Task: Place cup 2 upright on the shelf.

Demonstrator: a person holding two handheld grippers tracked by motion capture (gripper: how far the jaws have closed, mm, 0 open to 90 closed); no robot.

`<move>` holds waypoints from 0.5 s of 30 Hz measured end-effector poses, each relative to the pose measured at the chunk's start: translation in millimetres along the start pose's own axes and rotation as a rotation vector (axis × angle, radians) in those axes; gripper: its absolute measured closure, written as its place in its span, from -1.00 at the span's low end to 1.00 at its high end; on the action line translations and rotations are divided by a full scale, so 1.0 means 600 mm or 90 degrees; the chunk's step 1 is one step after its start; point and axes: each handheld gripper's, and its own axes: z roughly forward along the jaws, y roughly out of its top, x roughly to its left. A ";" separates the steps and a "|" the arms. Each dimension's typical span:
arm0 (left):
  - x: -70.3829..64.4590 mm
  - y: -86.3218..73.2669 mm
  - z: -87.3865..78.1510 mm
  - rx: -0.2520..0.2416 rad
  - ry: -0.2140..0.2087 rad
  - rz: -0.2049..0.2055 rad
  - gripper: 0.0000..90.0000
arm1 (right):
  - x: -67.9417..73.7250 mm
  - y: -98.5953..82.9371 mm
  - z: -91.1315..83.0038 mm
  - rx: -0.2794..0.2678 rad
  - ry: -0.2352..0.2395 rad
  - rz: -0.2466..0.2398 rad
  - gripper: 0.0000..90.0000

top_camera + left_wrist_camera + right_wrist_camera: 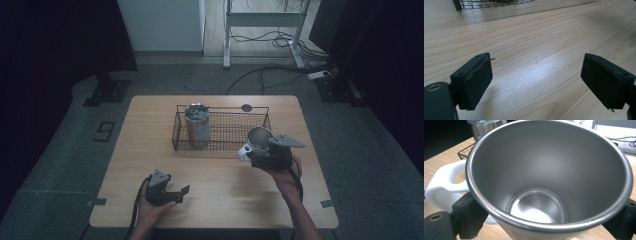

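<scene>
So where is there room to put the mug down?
The wire basket has bare mesh to the right of the steel tumbler. The wooden table is bare between the two grippers and left of the basket. It is crowded around the tumbler, at the basket's left end.

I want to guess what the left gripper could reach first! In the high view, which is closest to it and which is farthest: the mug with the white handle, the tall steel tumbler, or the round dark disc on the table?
From the left gripper:
1. Mug, off to its right, held in the right gripper.
2. Steel tumbler, standing in the wire basket's left end.
3. Dark disc, behind the basket near the table's far edge.
</scene>
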 end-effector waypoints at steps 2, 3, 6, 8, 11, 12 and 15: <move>0.000 0.000 0.000 0.000 0.000 0.001 -0.77 | -0.002 0.003 0.002 -0.002 0.000 0.001 -0.82; 0.000 0.000 0.000 0.000 0.000 0.001 -0.77 | -0.003 0.005 0.003 -0.001 0.000 0.000 -0.82; 0.000 0.000 0.000 0.000 0.000 0.001 -0.77 | -0.005 0.010 0.008 -0.001 -0.001 0.001 -0.82; -0.001 0.000 0.000 0.000 0.000 0.001 -0.77 | -0.006 0.013 0.011 0.000 0.001 0.003 -0.82; -0.001 0.000 0.000 0.001 0.000 0.002 -0.77 | -0.009 0.019 0.016 0.001 0.000 0.003 -0.82; -0.001 -0.001 0.000 0.001 0.000 0.002 -0.77 | -0.009 0.021 0.017 0.001 0.000 0.003 -0.82; -0.002 -0.001 0.001 0.002 -0.001 0.002 -0.77 | -0.011 0.026 0.021 0.004 0.000 0.002 -0.82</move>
